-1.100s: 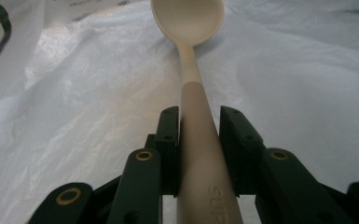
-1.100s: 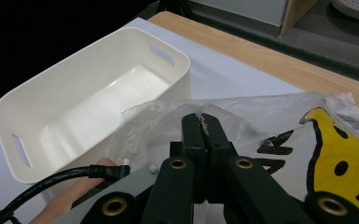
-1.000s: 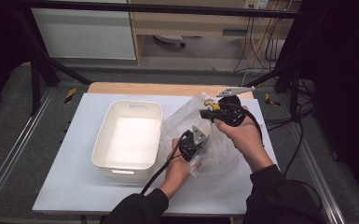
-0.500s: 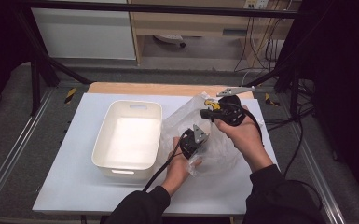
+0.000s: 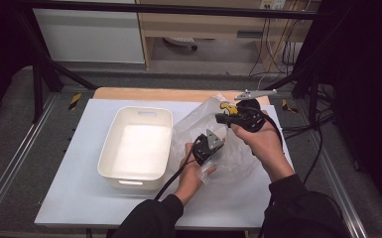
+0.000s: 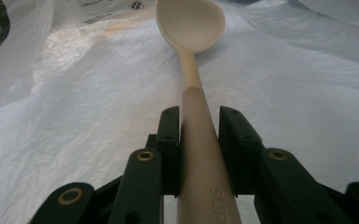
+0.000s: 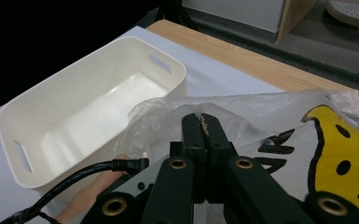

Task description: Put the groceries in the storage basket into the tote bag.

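Note:
A clear plastic bag [image 5: 228,153] with a yellow and black print [image 7: 340,154] lies right of the white bin. My right gripper [image 7: 201,119] is shut on the bag's edge and holds it up off the table; from above, the right gripper [image 5: 230,118] is over the bag's far part. My left gripper [image 6: 198,116] is shut on the handle of a beige spoon [image 6: 193,28] that lies on the crinkled plastic, bowl pointing away. In the high view the left gripper [image 5: 207,146] sits at the bag's near left side.
An empty white bin [image 5: 110,148] with handle slots stands left of the bag on the white tabletop [image 5: 79,198]; the bin [image 7: 18,112] is also beyond the right gripper. A wooden strip [image 5: 154,94] borders the far edge. Cables [image 5: 317,144] trail at the right.
The left gripper has edged slightly away from the person with the spoon. The right gripper and the bag's raised edge stay put.

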Action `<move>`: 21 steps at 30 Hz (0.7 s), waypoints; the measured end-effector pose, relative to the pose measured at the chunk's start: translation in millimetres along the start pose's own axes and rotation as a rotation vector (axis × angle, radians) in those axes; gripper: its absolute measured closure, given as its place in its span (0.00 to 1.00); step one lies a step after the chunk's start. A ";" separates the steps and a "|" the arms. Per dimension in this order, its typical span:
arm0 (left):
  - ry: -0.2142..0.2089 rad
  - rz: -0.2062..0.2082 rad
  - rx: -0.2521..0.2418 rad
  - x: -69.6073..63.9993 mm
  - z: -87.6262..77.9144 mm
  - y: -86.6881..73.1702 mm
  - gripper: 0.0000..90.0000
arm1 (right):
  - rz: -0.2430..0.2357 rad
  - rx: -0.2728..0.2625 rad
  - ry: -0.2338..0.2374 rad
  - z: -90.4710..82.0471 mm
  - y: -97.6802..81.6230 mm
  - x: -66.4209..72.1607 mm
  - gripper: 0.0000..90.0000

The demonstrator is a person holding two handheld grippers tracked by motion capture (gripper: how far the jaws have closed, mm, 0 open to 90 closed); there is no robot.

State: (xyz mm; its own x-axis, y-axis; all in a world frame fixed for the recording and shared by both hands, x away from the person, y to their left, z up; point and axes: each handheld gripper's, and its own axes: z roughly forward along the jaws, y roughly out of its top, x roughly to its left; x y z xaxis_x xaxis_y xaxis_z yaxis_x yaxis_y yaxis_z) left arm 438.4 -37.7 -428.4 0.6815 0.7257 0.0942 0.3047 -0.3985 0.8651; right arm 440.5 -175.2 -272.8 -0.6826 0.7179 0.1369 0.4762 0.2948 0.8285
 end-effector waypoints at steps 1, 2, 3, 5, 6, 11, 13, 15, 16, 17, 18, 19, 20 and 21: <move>-0.003 -0.007 0.003 0.4 1.3 -0.1 0.78 | 0.002 0.002 0.001 -0.2 -0.3 0.1 1.00; -0.010 -0.012 0.003 0.9 2.9 -0.4 0.78 | 0.002 0.002 0.001 -0.1 -0.8 -0.1 1.00; -0.012 -0.002 0.004 0.6 4.4 -0.9 0.78 | 0.000 0.005 0.001 0.2 -1.4 -0.6 1.00; -0.010 0.010 0.003 0.4 6.0 -1.5 0.78 | 0.003 0.008 -0.002 0.8 -2.7 -1.8 1.00; -0.013 0.011 0.004 0.8 6.8 -1.9 0.78 | 0.002 0.009 -0.003 1.3 -3.5 -2.6 1.00; -0.033 -0.006 0.015 3.4 13.0 -6.9 0.78 | 0.001 0.021 -0.001 4.8 -6.6 -3.2 1.00; -0.029 0.010 0.027 3.3 14.8 -9.5 0.78 | 0.006 0.033 -0.005 6.1 -8.4 -2.5 1.00; -0.036 0.008 0.045 2.8 16.6 -11.1 0.78 | 0.007 0.038 -0.006 6.9 -9.8 -2.1 1.00; -0.036 0.010 0.051 2.9 17.1 -11.5 0.78 | 0.003 0.036 -0.004 7.3 -10.7 -2.1 1.00; -0.044 0.010 0.062 3.9 18.2 -12.1 0.78 | 0.006 0.036 -0.003 7.4 -11.1 -1.9 1.00; -0.035 0.002 0.079 4.2 19.7 -13.6 0.78 | 0.008 0.036 -0.004 7.6 -11.6 -1.9 1.00; -0.044 -0.006 0.089 4.1 21.2 -14.9 0.78 | 0.009 0.038 -0.004 8.1 -12.2 -2.3 1.00; -0.055 -0.023 0.091 4.4 23.4 -16.6 0.78 | 0.011 0.040 -0.005 8.5 -12.5 -2.3 1.00; -0.064 -0.034 0.102 5.4 25.4 -18.5 0.78 | 0.007 0.040 -0.006 9.1 -12.6 -2.5 1.00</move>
State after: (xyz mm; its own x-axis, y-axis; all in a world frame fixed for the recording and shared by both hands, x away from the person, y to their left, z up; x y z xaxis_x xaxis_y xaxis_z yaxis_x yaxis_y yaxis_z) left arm 453.3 -40.7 -456.4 0.7098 0.7037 0.0311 0.3925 -0.4318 0.8121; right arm 441.3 -175.0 -288.5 -0.6759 0.7237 0.1391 0.5030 0.3150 0.8049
